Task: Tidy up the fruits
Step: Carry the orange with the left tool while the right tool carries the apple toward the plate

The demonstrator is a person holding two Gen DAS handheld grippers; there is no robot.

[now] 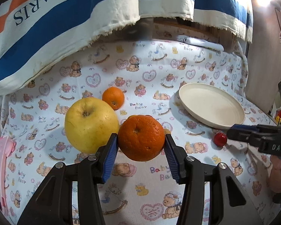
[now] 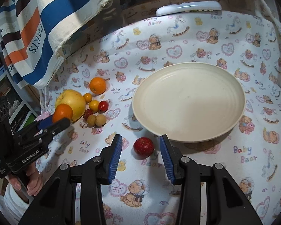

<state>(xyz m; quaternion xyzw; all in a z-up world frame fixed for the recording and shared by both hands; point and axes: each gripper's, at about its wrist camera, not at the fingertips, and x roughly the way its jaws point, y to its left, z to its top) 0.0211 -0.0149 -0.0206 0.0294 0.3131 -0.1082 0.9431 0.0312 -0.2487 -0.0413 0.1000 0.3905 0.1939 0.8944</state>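
Note:
My left gripper (image 1: 141, 140) is shut on a large orange (image 1: 141, 137), next to a big yellow apple (image 1: 90, 123); it also shows in the right wrist view (image 2: 62, 113). A smaller orange (image 1: 113, 97) lies behind. My right gripper (image 2: 140, 147) is open around a small red fruit (image 2: 143, 147) on the cloth, just in front of the empty cream plate (image 2: 189, 101). Several small yellow, red and tan fruits (image 2: 95, 112) lie beside the apple (image 2: 73, 101).
The bear-print cloth (image 2: 196, 37) covers the table. A striped "PARIS" fabric (image 1: 46, 28) hangs over the back left. A white remote (image 2: 189, 7) lies at the back edge. A pink object (image 1: 0, 161) sits at the left.

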